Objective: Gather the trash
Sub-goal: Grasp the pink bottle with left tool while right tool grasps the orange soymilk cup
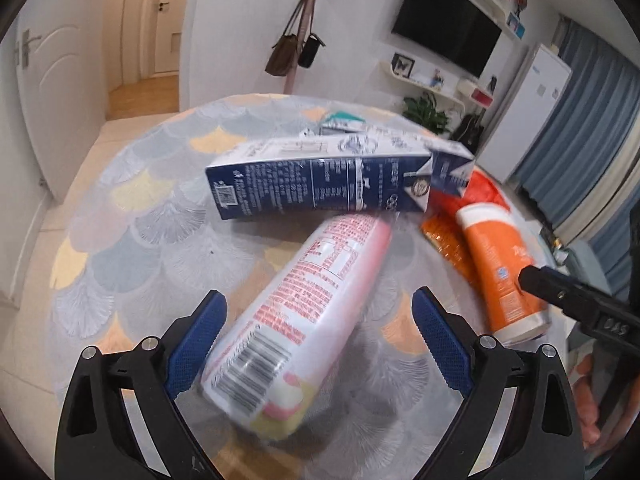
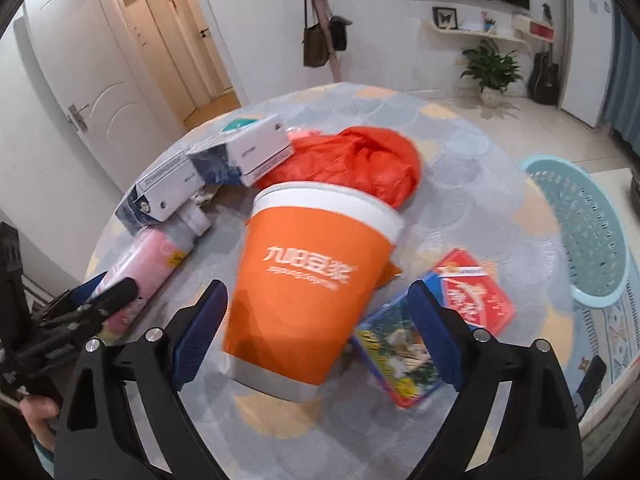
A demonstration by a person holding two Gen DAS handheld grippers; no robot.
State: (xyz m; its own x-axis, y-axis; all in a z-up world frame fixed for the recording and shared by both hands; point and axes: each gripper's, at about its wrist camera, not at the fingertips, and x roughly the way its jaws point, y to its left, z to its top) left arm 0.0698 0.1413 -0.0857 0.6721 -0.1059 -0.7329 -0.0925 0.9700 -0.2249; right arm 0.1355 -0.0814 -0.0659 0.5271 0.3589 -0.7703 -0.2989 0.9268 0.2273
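Observation:
A pink-and-white bottle point(image 1: 288, 320) lies on its side on the round table point(image 1: 140, 208), its base end between the wide-apart fingers of my left gripper point(image 1: 319, 296); the pads do not press on it. An orange paper cup point(image 2: 308, 292) with a white rim lies tilted between the fingers of my right gripper point(image 2: 317, 286), which is open too, with gaps on both sides. Behind the bottle lies a dark blue milk carton point(image 1: 320, 184). A crumpled red plastic bag point(image 2: 368, 160) sits behind the cup.
A blue snack packet point(image 2: 400, 352) and a red one point(image 2: 476, 296) lie right of the cup. More white-and-blue cartons point(image 2: 260, 152) sit at the table's back left. A teal plastic basket point(image 2: 588, 236) stands beyond the table's right edge. Doors and a coat stand are behind.

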